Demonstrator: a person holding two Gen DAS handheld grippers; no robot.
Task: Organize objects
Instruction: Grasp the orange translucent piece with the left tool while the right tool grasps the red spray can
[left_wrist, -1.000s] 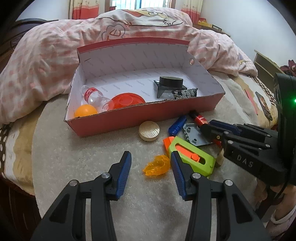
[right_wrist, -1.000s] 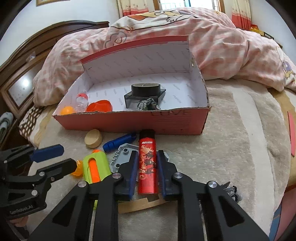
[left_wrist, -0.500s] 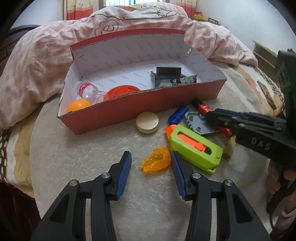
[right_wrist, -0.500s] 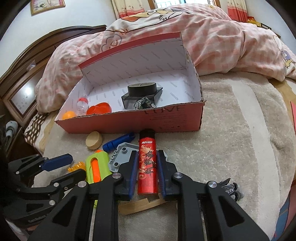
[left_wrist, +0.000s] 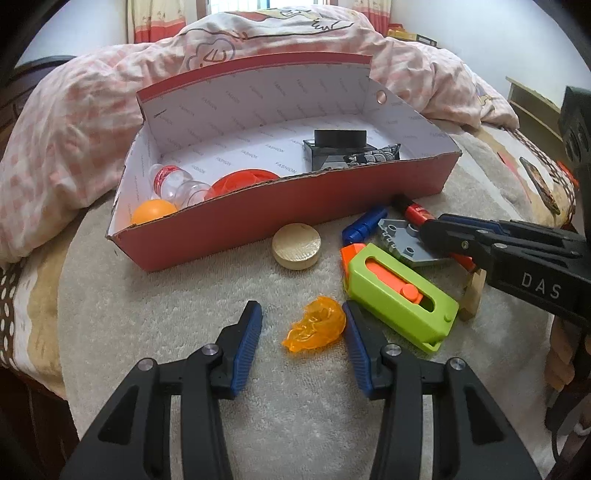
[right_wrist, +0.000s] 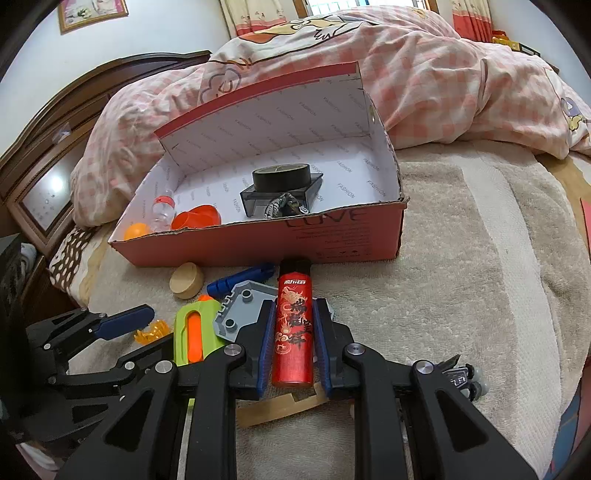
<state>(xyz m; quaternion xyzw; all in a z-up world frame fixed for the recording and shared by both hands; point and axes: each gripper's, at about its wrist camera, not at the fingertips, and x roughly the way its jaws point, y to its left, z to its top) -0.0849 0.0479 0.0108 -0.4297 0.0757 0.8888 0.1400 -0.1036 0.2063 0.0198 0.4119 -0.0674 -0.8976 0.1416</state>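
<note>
Left gripper (left_wrist: 303, 325): jaws apart, pointing down at the beige blanket (left_wrist: 184, 314); nothing is pinched.
Orange translucent piece (left_wrist: 316, 328): lies on the blanket between the left jaws, close against the right-hand pad, clear of the other.
Right gripper (right_wrist: 293, 341): closed on the red lighter (right_wrist: 292, 325), both blue pads pressed to its sides.
Red lighter: held lengthwise along the fingers, black cap toward the red box (right_wrist: 258, 240); whether its underside rests on the blanket cannot be told.
Green and orange toy (left_wrist: 399, 295): on the blanket just beside the left gripper's right-hand finger.
Grey plate (left_wrist: 406, 243), blue piece (left_wrist: 364, 225): between the toy and the box front.
Wooden disc (left_wrist: 296, 247): just before the box's front wall.
Box contents: orange ball (left_wrist: 153, 212), small bottle (left_wrist: 173, 182), orange lid (left_wrist: 240, 181), black tape roll (right_wrist: 282, 179) on a dark tray (right_wrist: 258, 201).
Background: pink checked quilt (right_wrist: 424, 74) behind the box.
</note>
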